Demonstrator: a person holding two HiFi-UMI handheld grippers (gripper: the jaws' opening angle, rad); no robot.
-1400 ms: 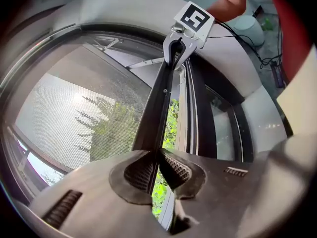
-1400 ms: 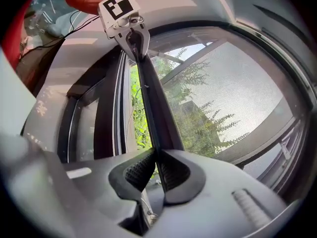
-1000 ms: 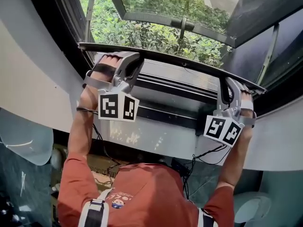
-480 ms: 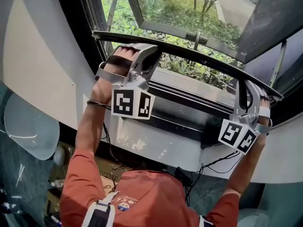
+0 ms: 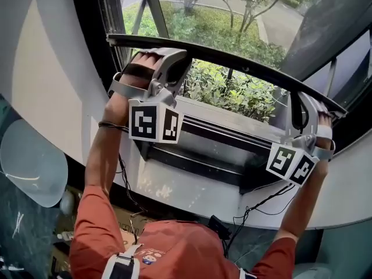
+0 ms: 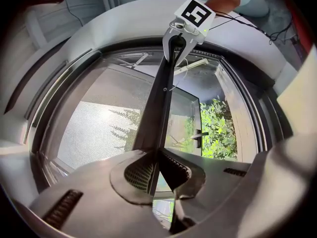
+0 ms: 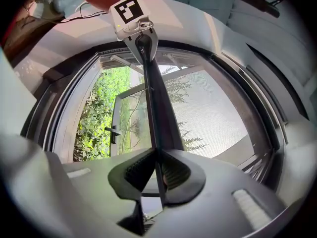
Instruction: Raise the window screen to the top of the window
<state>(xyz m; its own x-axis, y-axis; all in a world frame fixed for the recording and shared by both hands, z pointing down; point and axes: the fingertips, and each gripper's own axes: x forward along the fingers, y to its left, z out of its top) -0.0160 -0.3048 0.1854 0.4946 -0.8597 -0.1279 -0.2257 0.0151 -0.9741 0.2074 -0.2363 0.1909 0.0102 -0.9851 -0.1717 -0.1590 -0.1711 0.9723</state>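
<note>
Now you hold two grippers, one in each hand, and both clamp one dark screen bar. It crosses the upper half of the head view, sloping from upper left down to the right edge. The left gripper bites near its left end, the right gripper near its right end, jaws nearly closed on the thin rail. Only the gripper views show the grey mesh beside the bar. Only the head view shows your two red sleeves and the white sill.
</note>
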